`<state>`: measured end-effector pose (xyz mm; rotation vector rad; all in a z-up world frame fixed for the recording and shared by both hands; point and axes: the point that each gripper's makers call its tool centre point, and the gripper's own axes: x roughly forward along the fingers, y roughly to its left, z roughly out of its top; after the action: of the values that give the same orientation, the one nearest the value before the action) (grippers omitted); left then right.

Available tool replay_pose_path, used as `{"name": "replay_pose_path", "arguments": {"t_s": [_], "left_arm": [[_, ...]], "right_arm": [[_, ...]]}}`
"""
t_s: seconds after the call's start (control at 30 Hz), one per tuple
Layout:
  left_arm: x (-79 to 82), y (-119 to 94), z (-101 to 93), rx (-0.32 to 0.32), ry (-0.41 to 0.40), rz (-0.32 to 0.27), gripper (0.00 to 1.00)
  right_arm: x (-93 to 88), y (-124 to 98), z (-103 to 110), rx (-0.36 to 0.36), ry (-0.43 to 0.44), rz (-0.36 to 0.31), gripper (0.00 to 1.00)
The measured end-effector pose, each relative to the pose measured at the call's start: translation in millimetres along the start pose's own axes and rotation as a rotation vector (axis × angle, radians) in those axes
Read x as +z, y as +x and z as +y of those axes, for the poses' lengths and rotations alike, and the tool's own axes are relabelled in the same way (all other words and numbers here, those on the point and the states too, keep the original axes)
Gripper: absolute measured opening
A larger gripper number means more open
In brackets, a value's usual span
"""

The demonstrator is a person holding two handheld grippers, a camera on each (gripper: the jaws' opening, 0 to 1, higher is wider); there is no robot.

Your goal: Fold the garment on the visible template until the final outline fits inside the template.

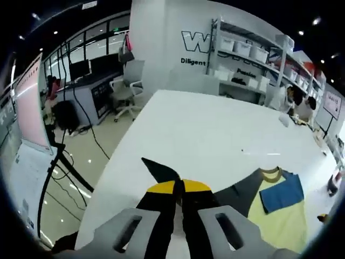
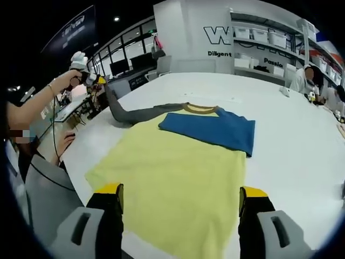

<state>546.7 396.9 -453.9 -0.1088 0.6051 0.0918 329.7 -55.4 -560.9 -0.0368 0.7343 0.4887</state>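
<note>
While lifted above the near-left corner of the white table (image 2: 302, 135), left gripper (image 1: 178, 186) clenched on the grey sleeve (image 2: 135, 113), dark cloth pinched between the yellow-tipped jaws in the left gripper view. Seen again in the right gripper view as a small yellow tip at the upper left, carried by a white-gloved hand (image 2: 79, 58), with the sleeve stretched taut and slanting from the shirt's shoulder up to that tip.

Spread flat near the table's near edge: the garment (image 2: 178, 178), a pale yellow shirt with a tan collar (image 2: 200, 108) pointing toward the far edge. Blue sleeve (image 2: 213, 129) already folded in across the chest, lying on top of the yellow body just below the collar. Hem closest to the right gripper's camera, touching or just past the near edge; cannot tell which.

Right gripper (image 2: 180, 202) released, its 2 yellow-tipped jaws standing wide apart over the hem, 1 at each side of the yellow cloth, nothing between them. Cannot tell whether the tips touch the fabric.

Cannot make out any template outline on the table surface in either view.

Beyond the far edge: shelving with white bins (image 1: 242, 48) against a wall with lettering, an office chair (image 1: 126, 89) on the floor at the left, seated people (image 2: 310, 78) at the far right corner.
</note>
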Motion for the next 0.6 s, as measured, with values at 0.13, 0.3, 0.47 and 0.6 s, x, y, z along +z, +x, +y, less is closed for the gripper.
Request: {"name": "replay_pose_path", "arguments": {"t_s": [0.13, 0.3, 0.47, 0.6], "left_arm": [[18.4, 0, -39.5, -0.072, 0.038, -0.043, 0.03], [28.5, 1, -92.8, -0.164, 0.090, -0.056, 0.03], [28.1, 1, -140.0, -0.246, 0.146, -0.064, 0.03], [27.9, 0, -177.2, -0.308, 0.186, -0.079, 0.03]], "right_arm": [[-0.5, -1, 1, 0.002, 0.002, -0.002, 0.89], [-0.9, -2, -1, -0.001, 0.003, -0.005, 0.92], [-3.6, -4, -1, -0.001, -0.002, 0.001, 0.93], [-4.8, -5, -3, -0.005, -0.001, 0.002, 0.93]]}}
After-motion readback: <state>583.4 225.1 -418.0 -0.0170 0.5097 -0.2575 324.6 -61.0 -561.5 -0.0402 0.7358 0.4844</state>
